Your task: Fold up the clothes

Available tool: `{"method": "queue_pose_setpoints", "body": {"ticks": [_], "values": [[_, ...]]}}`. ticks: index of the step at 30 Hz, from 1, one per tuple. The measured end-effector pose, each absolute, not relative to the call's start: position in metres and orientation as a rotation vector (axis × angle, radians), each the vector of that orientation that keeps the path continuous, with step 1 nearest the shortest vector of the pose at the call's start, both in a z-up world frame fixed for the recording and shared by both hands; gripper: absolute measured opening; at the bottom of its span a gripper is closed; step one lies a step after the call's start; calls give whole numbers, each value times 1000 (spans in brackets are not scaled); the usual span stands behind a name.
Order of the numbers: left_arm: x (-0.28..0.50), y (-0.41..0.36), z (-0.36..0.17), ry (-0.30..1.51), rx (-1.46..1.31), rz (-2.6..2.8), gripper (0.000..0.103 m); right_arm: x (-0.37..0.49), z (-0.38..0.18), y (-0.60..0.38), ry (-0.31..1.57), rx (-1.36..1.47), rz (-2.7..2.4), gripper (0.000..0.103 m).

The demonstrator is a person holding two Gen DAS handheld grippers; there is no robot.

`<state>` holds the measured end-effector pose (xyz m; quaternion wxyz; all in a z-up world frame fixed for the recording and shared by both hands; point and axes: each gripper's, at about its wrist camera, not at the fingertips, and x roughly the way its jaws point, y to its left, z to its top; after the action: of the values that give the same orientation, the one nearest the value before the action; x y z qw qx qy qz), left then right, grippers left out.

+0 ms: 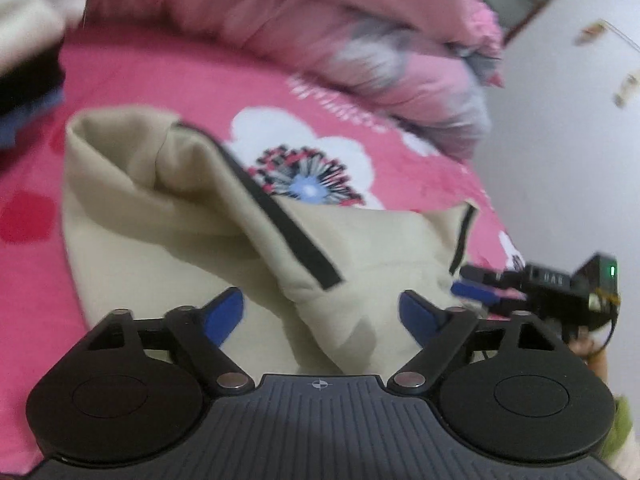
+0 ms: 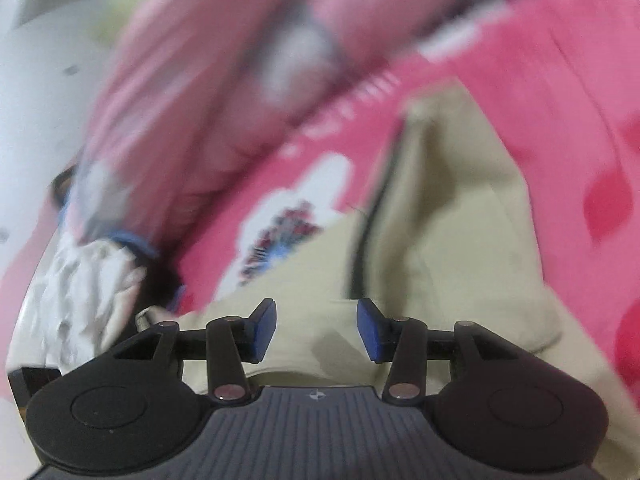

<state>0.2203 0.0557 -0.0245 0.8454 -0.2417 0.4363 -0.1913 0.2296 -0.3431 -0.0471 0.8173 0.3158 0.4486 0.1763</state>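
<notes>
A: Firstly, left wrist view: how does the left gripper [image 1: 321,312] stand?

B: Tilted downward over the beige fabric garment with black trim bands [image 1: 192,216], its blue-padded jaws spread wide and released, cloth below them but nothing pinched. The garment lies crumpled on the bright pink bedsheet printed with white flowers [image 1: 168,76].

A: And the other tool?

B: The right gripper [image 1: 476,286] enters from the right edge, level with the garment's corner; blur hides its jaws here. A green light shows on its body.

A: Any writing?

B: White lettering on the sheet [image 1: 332,102], smeared beyond reading. A pale pink quilt [image 1: 320,12] is heaped behind.

A: Right wrist view?

B: The right gripper [image 2: 316,330] points down at the same garment [image 2: 452,208], jaws apart, gripping nothing. White crumpled cloth [image 2: 80,292] lies at the left. The lettering [image 2: 360,92] is again illegible.
</notes>
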Motion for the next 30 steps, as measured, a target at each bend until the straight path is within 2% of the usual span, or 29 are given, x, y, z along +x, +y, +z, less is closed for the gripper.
{"method": "queue_pose_setpoints", "body": {"ticks": [2, 3, 4, 5, 6, 7, 9, 13, 17, 20, 23, 25, 27, 29, 30], "values": [[230, 55, -33, 930, -557, -414, 68, 233, -58, -339, 977, 681, 393, 46], [233, 53, -36, 931, -564, -420, 58, 234, -59, -336, 974, 669, 413, 43], [237, 50, -38, 933, -561, -418, 53, 235, -61, -333, 975, 656, 423, 42], [240, 48, -40, 935, -558, -417, 51, 236, -61, -331, 978, 641, 424, 40], [242, 46, -41, 932, -554, -416, 41, 237, -62, -329, 981, 626, 425, 36], [243, 45, -40, 919, -550, -414, 36, 238, -63, -327, 983, 617, 421, 22], [245, 45, -38, 887, -542, -415, 30, 242, -64, -326, 975, 616, 409, 2], [258, 44, -33, 832, -523, -397, 26, 254, -64, -326, 911, 627, 398, 0], [273, 45, -38, 802, -485, -370, 25, 272, -63, -324, 871, 621, 374, 0], [281, 49, -50, 867, -524, -372, 26, 283, -69, -325, 874, 633, 354, 0], [277, 60, -56, 935, -603, -394, 37, 283, -77, -332, 903, 716, 361, 0], [270, 68, -54, 947, -632, -409, 48, 276, -79, -341, 920, 784, 380, 1], [262, 74, -51, 952, -645, -422, 52, 265, -76, -348, 921, 809, 397, 2], [256, 75, -49, 956, -634, -427, 52, 258, -73, -350, 941, 815, 423, 11], [255, 73, -49, 962, -620, -425, 52, 255, -72, -350, 954, 815, 438, 22]]}}
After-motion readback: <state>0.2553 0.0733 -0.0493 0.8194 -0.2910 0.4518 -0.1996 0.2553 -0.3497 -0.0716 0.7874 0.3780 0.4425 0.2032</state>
